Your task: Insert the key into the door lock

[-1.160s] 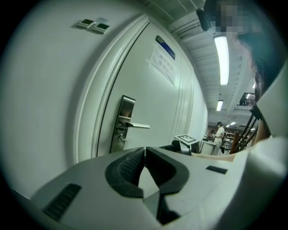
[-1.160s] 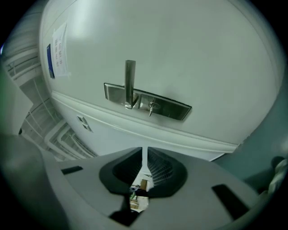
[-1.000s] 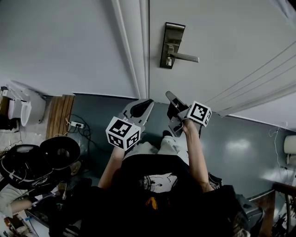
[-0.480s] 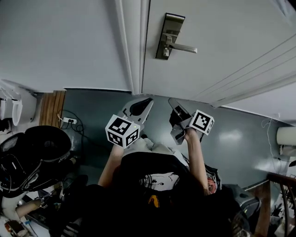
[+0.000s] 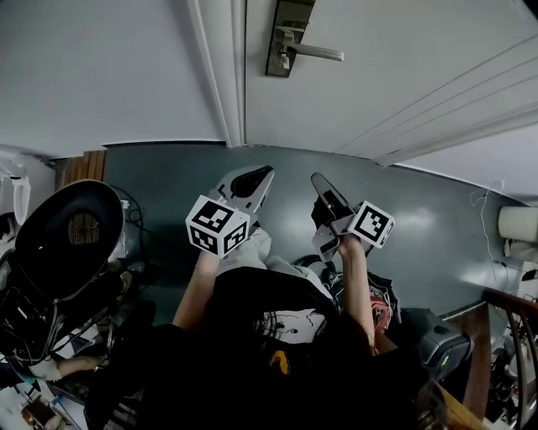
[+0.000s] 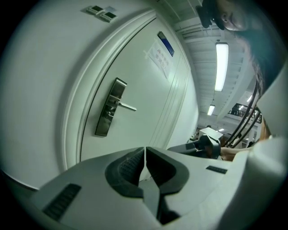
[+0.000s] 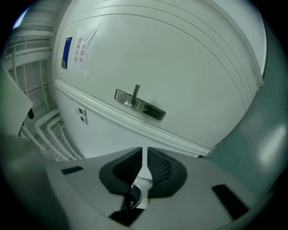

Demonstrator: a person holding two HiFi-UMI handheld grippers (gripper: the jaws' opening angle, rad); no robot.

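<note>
The key (image 7: pixel 145 167) sits edge-on between the pads of the right gripper (image 7: pixel 144 157), showing only as a thin pale sliver, with a dark ring (image 7: pixel 134 196) hanging behind it. The jaws are clamped on it. It is well apart from the door lock (image 7: pixel 140 104), a long metal plate with a lever handle (image 7: pixel 135 93) sticking out and a small keyhole just beside the lever's root. In the head view the lock (image 5: pixel 285 38) lies at the door's (image 5: pixel 403 67) left edge, hard against the door frame (image 5: pixel 220 76), near the top of the picture. Both grippers hang well below it, over the grey-blue floor (image 5: pixel 420 227).

The left gripper (image 6: pixel 145 155) has its jaws pressed together with nothing between them. It is level with the right gripper (image 5: pixel 323 186) in the head view, where the left gripper (image 5: pixel 255 179) points up toward the frame. Nothing stands between the grippers and the lock.

A paper notice (image 6: pixel 160 55) with a blue strip is stuck higher on the door, and a pair of small wall switches (image 6: pixel 101 12) sits on the wall beyond the frame. To the person's left a round black fan-like thing (image 5: pixel 65 237) and tangled cables (image 5: pixel 34 327) crowd the floor. A ceiling lamp (image 6: pixel 221 65) glows past the door's far edge.
</note>
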